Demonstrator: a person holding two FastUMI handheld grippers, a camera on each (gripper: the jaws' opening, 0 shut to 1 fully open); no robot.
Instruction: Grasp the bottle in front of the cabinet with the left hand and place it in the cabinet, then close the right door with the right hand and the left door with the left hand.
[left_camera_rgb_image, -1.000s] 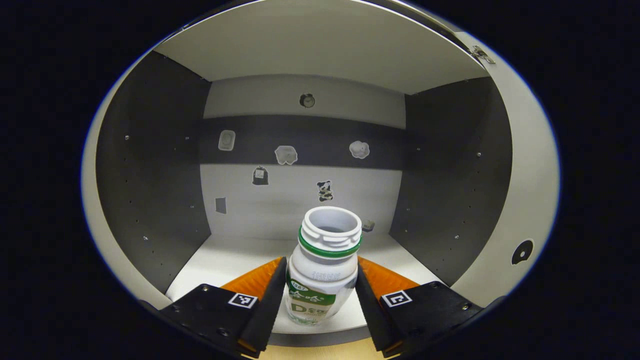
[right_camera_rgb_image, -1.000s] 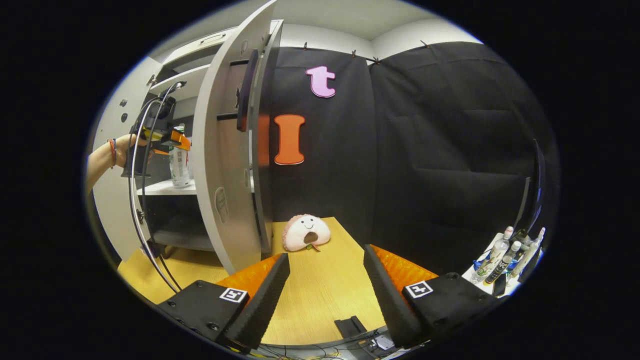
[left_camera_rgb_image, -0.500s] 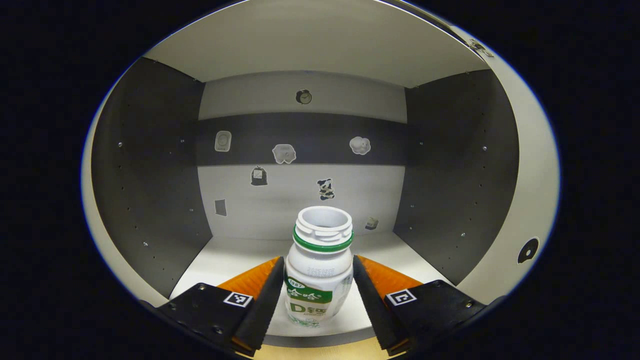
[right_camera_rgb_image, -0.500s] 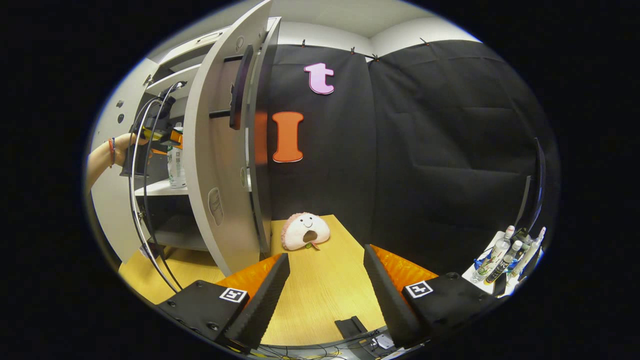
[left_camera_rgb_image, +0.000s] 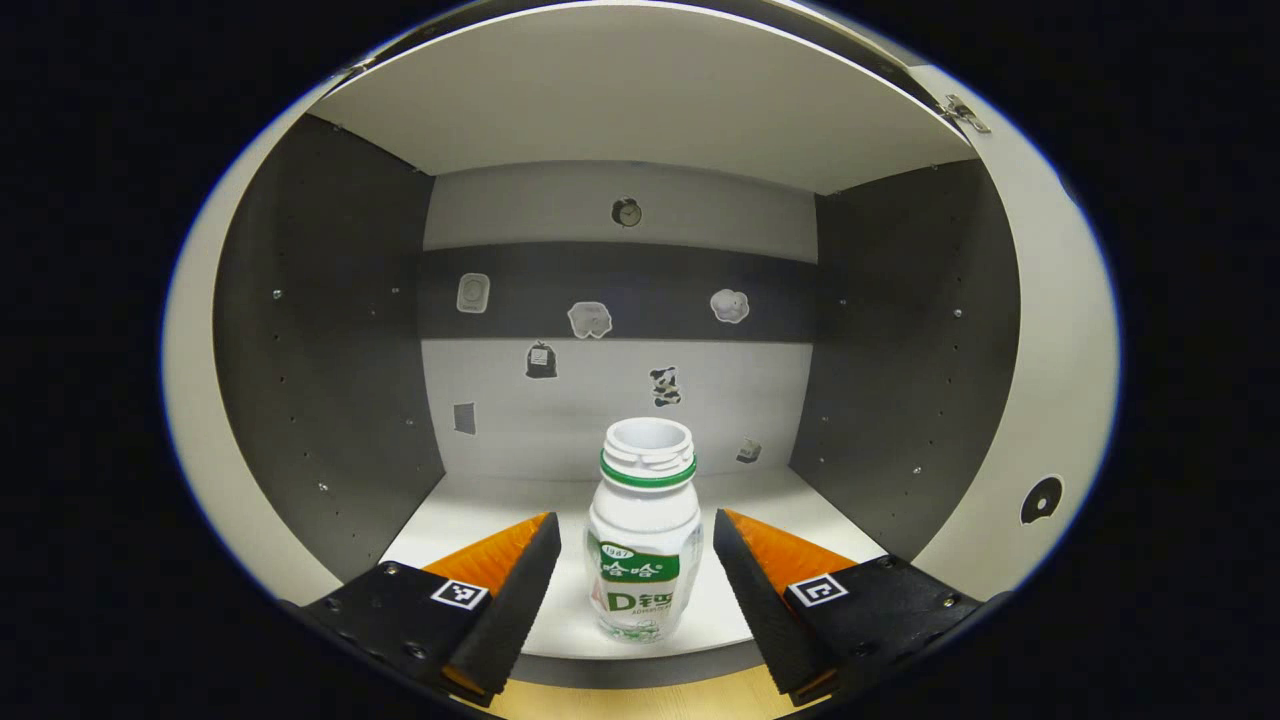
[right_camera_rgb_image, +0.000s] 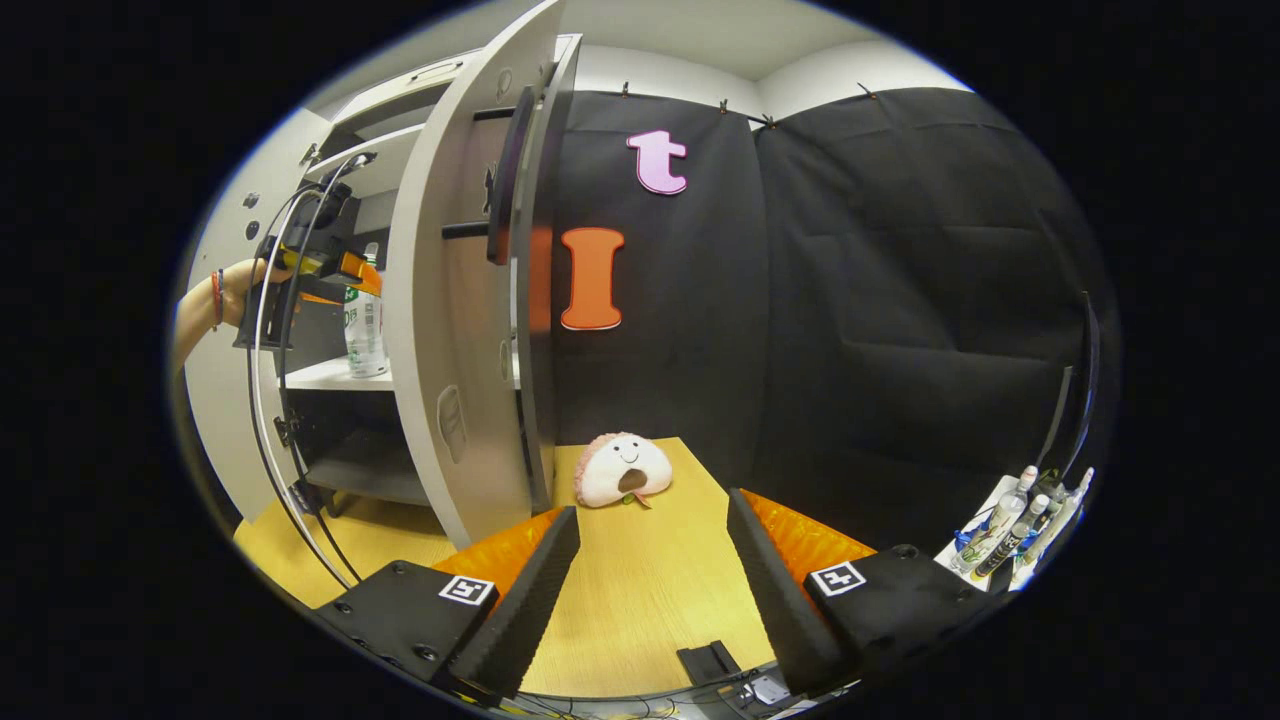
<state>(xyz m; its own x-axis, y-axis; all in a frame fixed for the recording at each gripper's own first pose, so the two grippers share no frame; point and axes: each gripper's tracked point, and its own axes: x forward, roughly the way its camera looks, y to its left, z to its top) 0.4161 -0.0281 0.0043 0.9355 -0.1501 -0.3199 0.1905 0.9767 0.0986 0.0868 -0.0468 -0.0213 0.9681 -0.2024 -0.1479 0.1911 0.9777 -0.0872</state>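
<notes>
A white bottle with a green neck ring and no cap stands upright near the front edge of the cabinet shelf. My left gripper is open around it, with a gap on each side between fingers and bottle. In the right gripper view the same bottle stands on the shelf, with the left gripper and a hand at it. The right door is swung wide open, edge toward me. My right gripper hangs open over the wooden table, holding nothing.
Small stickers dot the cabinet's back wall. A pink plush toy lies on the table by the open door. Several small bottles stand at the far right. Cables hang from the left gripper. A lower shelf sits below.
My left gripper has let go of the bottle and opened. It has drawn back a little, leaving the bottle standing on the shelf. The right gripper has barely shifted.
</notes>
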